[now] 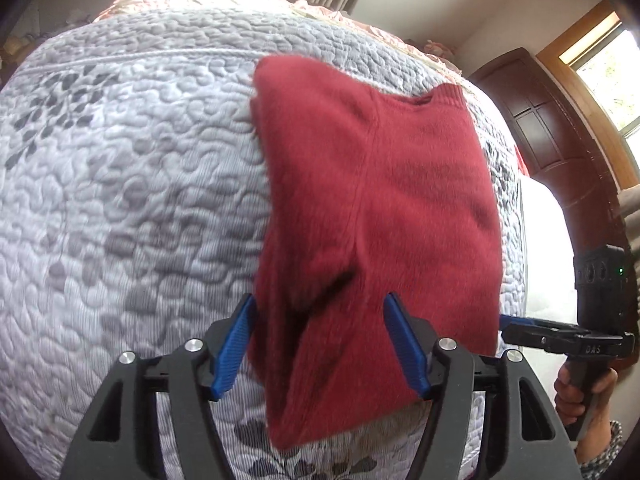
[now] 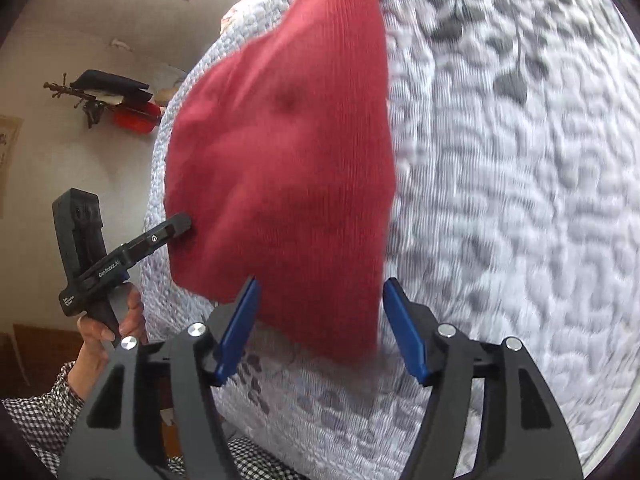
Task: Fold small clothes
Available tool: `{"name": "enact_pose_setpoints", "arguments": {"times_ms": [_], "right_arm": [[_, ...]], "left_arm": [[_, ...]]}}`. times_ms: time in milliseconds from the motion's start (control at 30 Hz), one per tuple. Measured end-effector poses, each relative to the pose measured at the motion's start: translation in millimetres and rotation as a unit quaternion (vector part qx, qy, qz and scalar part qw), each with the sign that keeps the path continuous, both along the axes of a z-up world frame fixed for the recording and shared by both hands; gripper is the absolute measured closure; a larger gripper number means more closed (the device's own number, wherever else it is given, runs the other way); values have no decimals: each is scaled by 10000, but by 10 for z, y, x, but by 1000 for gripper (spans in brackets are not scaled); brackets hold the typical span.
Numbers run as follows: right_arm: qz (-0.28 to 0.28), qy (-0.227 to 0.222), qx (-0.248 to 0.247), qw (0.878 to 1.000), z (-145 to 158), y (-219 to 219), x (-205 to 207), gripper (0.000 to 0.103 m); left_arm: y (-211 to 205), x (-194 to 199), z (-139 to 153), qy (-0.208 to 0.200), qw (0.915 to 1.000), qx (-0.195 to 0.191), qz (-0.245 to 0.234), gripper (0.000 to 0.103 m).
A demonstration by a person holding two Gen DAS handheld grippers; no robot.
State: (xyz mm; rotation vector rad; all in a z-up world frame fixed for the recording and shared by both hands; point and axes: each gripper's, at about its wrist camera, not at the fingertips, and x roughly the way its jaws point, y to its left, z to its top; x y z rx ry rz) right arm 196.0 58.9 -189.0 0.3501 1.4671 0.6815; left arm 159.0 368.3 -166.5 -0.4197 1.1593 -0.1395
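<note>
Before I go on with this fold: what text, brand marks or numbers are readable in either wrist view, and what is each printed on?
"GenRobot.AI": on the arm of the left gripper, seen in the right wrist view.
"DAS": embossed on the body of the right gripper, seen in the left wrist view; faint, so uncertain.
Small white label near the left gripper's handle: too small to read.
No text on the red garment or the quilt.

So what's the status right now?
Both grippers open: left, right, at the near edge. Red garment folded on the quilt. Nothing in the way.
</note>
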Motion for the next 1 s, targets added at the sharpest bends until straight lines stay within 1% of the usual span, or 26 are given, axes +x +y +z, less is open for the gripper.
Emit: {"name": "enact_pose_setpoints", "arguments": {"times_ms": [33, 100, 133, 200, 300, 400, 433, 500, 600, 667, 733, 867, 933, 967, 1000], "right_arm": [[-14, 74, -27, 10000, -60, 16, -33, 39], [-46, 184, -72, 9998, -112, 78, -59, 56], [-59, 157, -166, 9997, -120, 101, -65, 61], [-40, 126, -217, 9997, -56, 116, -77, 76], [38, -101, -202, 9997, 172, 85, -124, 82], [40, -213, -357, 9991, 265, 90, -157, 82], [49, -206, -425, 9989, 224, 42, -179, 82], [54, -121, -640, 9979, 135, 85, -192, 82], [52, -79, -809, 9967, 11, 112, -191, 82], [41, -31, -837, 9965, -54, 131, -183, 82], [38, -32, -926, 9957, -101, 147, -171, 81], [-19, -36, -1018, 9948, -98, 193, -174, 76], [-73, -83, -1069, 9942, -53, 192, -208, 66], [-113, -123, -1123, 9935, 6, 186, -228, 62], [-132, -180, -1152, 9931, 41, 158, -234, 62]], "left_arm": [[4, -21, -35, 42, 10000, -7, 50, 37], [17, -21, -99, 136, 9997, -44, 179, 39], [41, -30, -124, 179, 9996, 3, 239, 40], [77, -51, -137, 208, 9994, 8, 287, 41], [117, -128, -37, 93, 9994, 40, 345, 42], [138, -174, -30, 79, 9992, 158, 349, 42], [135, -169, -53, 121, 9991, 195, 369, 41], [117, -160, -135, 226, 9987, 251, 390, 40], [103, -149, -251, 312, 9983, 344, 359, 39], [96, -149, -305, 331, 9981, 360, 375, 38], [69, -156, -323, 276, 9980, 471, 333, 36], [-12, -179, -294, 211, 9968, 699, 323, 33], [-51, -203, -209, 224, 9956, 835, 358, 27], [-88, -196, -156, 253, 9954, 858, 345, 27], [-102, -224, -104, 292, 9955, 838, 328, 27]]}}
